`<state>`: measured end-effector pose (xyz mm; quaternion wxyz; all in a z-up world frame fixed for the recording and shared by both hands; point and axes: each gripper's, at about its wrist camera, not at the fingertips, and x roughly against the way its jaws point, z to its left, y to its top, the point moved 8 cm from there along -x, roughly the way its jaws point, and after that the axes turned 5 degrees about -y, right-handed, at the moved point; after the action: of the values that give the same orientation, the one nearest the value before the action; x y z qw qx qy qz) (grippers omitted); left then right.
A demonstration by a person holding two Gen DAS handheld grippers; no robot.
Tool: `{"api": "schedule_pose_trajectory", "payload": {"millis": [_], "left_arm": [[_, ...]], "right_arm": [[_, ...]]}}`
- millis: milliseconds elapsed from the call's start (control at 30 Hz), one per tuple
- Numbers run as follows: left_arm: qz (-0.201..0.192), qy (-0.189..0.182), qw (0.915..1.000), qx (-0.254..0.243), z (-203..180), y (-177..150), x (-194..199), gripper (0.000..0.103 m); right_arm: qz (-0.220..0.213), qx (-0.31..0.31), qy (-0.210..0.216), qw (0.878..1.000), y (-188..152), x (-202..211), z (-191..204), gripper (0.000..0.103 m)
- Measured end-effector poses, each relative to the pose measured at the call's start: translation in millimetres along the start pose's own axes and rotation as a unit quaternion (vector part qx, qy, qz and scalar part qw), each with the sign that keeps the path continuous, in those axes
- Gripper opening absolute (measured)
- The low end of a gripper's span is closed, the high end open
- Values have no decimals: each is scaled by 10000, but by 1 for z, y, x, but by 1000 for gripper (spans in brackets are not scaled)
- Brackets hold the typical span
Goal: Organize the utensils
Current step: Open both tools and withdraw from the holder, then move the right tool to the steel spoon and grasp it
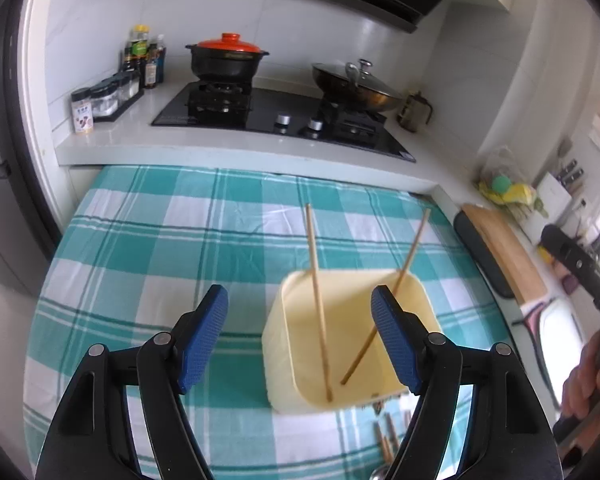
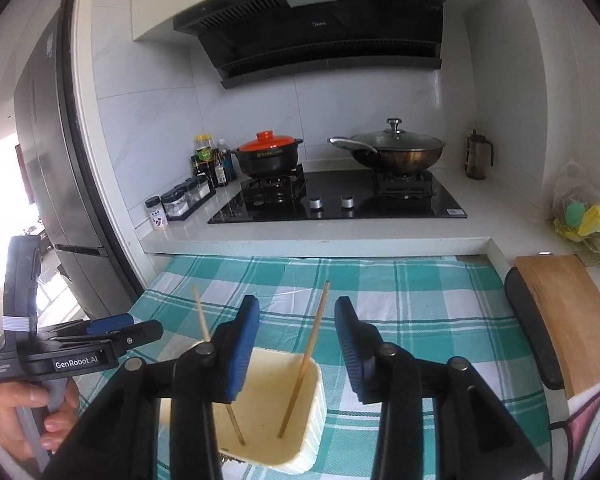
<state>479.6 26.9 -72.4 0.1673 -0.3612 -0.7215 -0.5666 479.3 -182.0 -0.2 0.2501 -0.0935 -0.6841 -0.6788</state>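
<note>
Two chopsticks (image 1: pixel 318 300) are leaned in the cream container (image 1: pixel 352 344), low centre on the checked worktop (image 1: pixel 160 240), kept upright together. Left gripper (image 1: pixel 300 336) and right gripper (image 2: pixel 296 344) jaws are held open, empty.

Left wrist view: set behind the left gripper (image 1: pixel 298 336), angled down over the checked cloth (image 1: pixel 148 240) toward the stove (image 1: pixel 280 116) — the cream container (image 1: pixel 352 340) is seen close, just ahead.
Right wrist view: set behind the right gripper (image 2: pixel 298 344), aimed less steeply at the same stove wall — the range hood (image 2: pixel 320 28) is taken in.
Shared: container, two chopsticks (image 2: pixel 306 364), cloth, stove, both pots, cutting board (image 2: pixel 572 316).
Cross-sighting: each gripper's side is caught at the other view's edge.
</note>
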Motion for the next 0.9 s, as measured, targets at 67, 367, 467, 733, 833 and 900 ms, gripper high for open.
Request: {"api": "schedule_pose_trajectory", "payload": {"millis": [67, 367, 467, 733, 833, 900], "left_arm": [[180, 15, 9997, -146, 1, -34, 16, 80], [899, 3, 9958, 196, -10, -248, 29, 87], [694, 135, 9975, -67, -34, -272, 34, 87], [770, -40, 9969, -162, -72, -296, 25, 87], [813, -40, 9965, -172, -79, -302, 22, 87], [835, 6, 9964, -135, -80, -301, 17, 87]], "right_arm": [[-56, 227, -55, 9997, -20, 31, -6, 52], [539, -66, -1054, 9929, -229, 123, -74, 58], [660, -736, -1569, 9827, -285, 142, -104, 58], [923, -1167, -1662, 9748, -339, 148, -126, 58], [831, -978, -1629, 9783, -338, 149, -120, 58], [862, -924, -1638, 9784, -339, 147, -118, 58]]}}
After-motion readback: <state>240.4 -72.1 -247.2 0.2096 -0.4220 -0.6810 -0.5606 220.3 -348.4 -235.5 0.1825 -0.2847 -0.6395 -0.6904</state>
